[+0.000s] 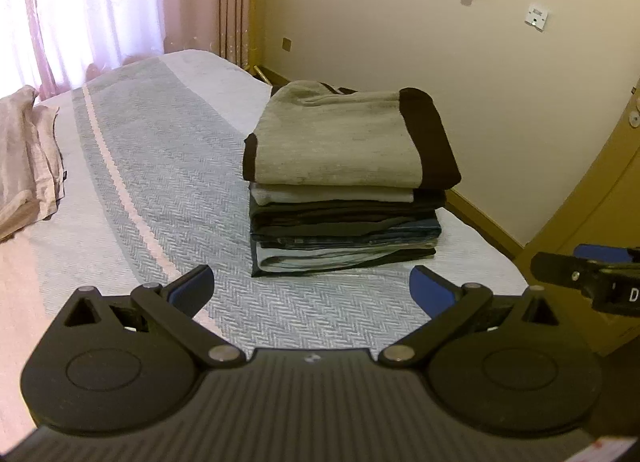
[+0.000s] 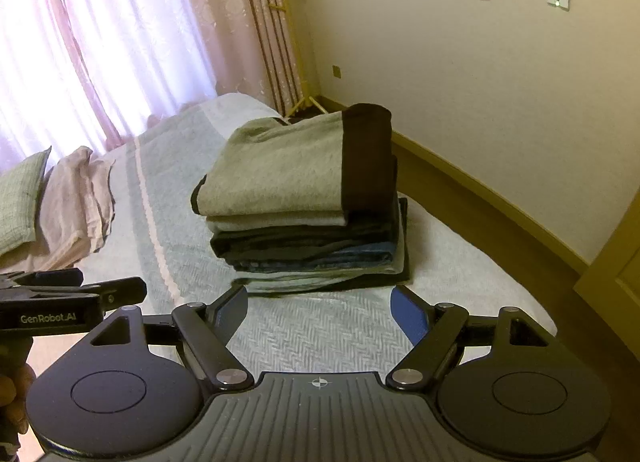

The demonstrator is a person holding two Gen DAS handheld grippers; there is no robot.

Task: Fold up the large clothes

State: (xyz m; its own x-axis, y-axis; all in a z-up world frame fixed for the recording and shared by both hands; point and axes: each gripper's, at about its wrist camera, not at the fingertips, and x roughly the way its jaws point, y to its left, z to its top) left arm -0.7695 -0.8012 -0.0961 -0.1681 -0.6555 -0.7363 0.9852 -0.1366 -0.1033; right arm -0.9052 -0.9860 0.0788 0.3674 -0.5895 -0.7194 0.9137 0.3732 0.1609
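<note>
Stack of folded clothes [image 1: 344,186] on the bed [image 1: 160,166], grey garment with dark bands [image 1: 340,142] uppermost. Left gripper [image 1: 312,286] and right gripper [image 2: 320,306] both hang before the stack's near edge, jaws spread wide and empty. The stack lies straight ahead of each, apart from the fingertips, its long axis across their line of approach; neither gripper is clearly nearer.

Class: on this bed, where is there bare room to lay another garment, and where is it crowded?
Free: the striped grey bedspread between the crumpled beige cloth and the stack of folded clothes. Crowded: the stack's corner, close to the bed's wall-side edge.
</note>
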